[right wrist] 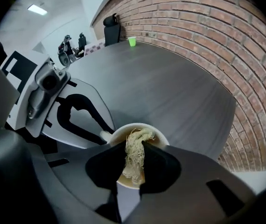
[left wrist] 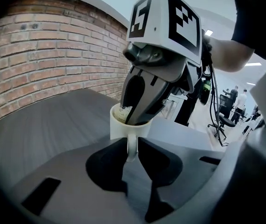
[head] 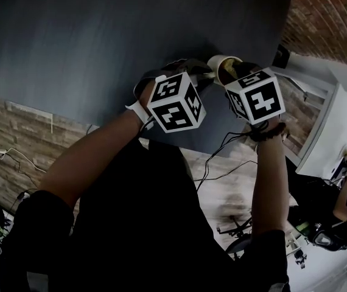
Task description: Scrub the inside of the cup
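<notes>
Left gripper view: left gripper [left wrist: 132, 147] tight on cup [left wrist: 119, 129] handle, right gripper [right wrist: 134, 146] tight on scrubber [right wrist: 132, 169] inside.

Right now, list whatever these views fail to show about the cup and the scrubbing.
- Floor of the cup: in the right gripper view it is covered by the fibre scrubber and the jaws of the right gripper; in the left gripper view that gripper blocks it.
- Wall of the cup: in the head view only the rim shows past the grippers.
- Jaws of the left gripper: in the head view they are hidden beneath its own body.
- Small green thing at the far end of the table: in the right gripper view it is too small to identify.
</notes>
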Tool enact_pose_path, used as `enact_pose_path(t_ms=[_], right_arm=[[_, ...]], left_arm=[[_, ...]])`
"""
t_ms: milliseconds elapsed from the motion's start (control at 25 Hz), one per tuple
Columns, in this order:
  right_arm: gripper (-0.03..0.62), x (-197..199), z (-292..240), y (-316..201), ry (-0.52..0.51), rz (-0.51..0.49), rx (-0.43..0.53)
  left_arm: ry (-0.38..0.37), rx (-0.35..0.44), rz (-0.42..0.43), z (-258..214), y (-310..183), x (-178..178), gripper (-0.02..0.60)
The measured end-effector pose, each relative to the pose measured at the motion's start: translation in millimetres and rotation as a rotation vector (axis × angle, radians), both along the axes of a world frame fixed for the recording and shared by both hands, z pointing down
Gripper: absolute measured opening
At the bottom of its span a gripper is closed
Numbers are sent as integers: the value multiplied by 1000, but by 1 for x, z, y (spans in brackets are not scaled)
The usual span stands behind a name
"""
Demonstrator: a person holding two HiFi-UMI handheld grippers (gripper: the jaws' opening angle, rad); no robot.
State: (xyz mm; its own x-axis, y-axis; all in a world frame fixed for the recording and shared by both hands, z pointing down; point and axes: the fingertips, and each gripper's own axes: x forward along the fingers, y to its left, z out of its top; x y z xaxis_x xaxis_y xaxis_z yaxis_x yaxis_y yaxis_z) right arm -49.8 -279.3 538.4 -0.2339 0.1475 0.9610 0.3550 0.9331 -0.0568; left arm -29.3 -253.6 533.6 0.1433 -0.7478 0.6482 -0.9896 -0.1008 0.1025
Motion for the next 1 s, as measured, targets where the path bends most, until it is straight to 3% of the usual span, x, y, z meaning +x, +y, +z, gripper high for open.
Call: enact_pose_path(t_ms=[120,280,440,600,720,840,1000], right_arm=[[83,1,1,3,6,1,-4],[83,5,-14,9,-26,100,-128],[83,7,-47,10,-104,196,-261],[83,8,-91,4,-220,201,-351],[83,12,-113,6,-264,107,-298],[83,17,-105,11,-226,-69,-156],[83,15,-79,26,-187,-233,-62]], left_arm=[[3,-1,-15,1,1,4,71],[33,5,-25,2,4,15,67],[42,2,-33,1,7,16,67],[35,-9,-25,1,7,13,67],[31,-8,-7,-1,16,8,66],[3,-7,14,-5,26,1,67],[-55,-20,71,-9,33,-2,66]])
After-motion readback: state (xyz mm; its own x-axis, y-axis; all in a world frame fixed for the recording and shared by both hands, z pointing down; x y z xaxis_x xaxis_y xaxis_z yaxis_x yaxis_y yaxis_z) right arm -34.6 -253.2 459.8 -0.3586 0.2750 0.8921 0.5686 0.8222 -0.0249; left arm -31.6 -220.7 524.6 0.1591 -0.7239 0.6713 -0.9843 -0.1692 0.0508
